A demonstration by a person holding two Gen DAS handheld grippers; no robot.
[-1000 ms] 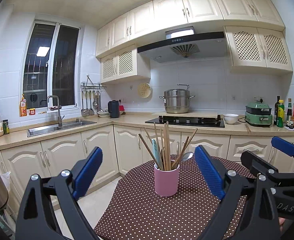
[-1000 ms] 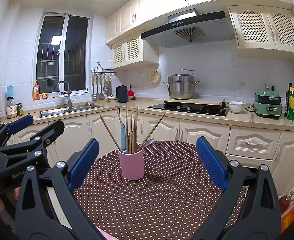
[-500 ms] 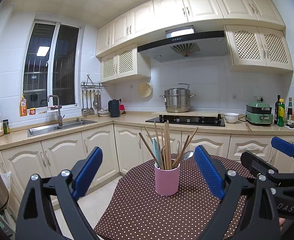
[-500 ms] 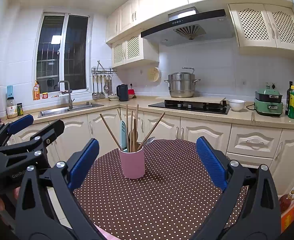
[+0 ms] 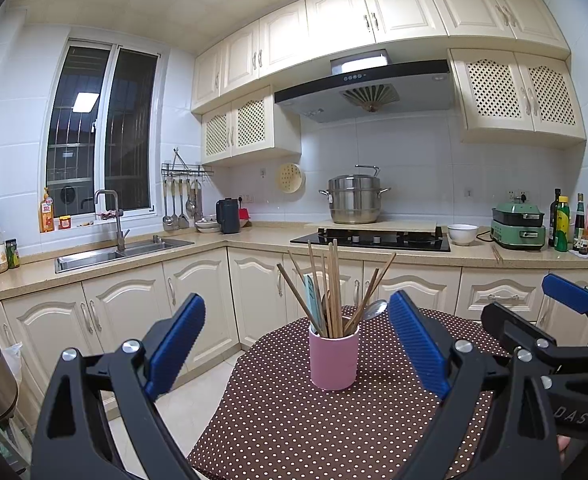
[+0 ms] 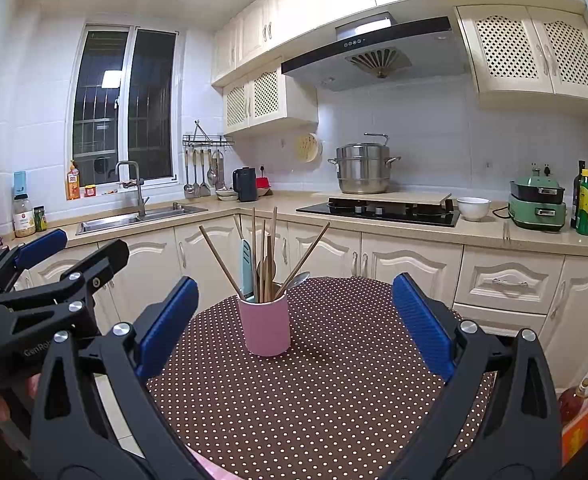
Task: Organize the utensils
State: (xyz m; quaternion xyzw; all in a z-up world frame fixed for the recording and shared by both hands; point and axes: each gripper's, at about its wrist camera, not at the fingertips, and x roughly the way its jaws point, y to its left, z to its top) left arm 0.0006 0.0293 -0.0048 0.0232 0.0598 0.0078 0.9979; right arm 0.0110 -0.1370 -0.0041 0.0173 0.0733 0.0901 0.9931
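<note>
A: Where does the pink cup (image 5: 334, 358) stand?

B: Upright on the dotted table (image 6: 314, 392), out ahead of both grippers, loaded with chopsticks (image 5: 332, 280), a pale blue utensil (image 6: 247, 266) and a spoon (image 5: 375, 309) whose bowl leans out over the rim. Nothing else lies on the cloth.

A: And the jaws?

B: The left gripper (image 5: 294, 344) is spread wide and carries nothing; so is the right gripper (image 6: 294, 324). Neither touches the cup.

A: Which way does the cup lie from each?

B: In the left wrist view it sits almost dead centre between the blue pads (image 5: 414, 344), a touch toward the right one. In the right wrist view it sits left of centre, closer to the left pad. So it stands roughly between the two grippers.

A: Long axis?

B: The cup is vertical; the sticks fan upward, most near upright, a few splayed left and right.

A: Which hand is nearer?

B: Hard to call. Both hang back at a similar remove; the left is better lined up. My reading: any pull should run along a stick's length, up and out, or the cup may tip.
</note>
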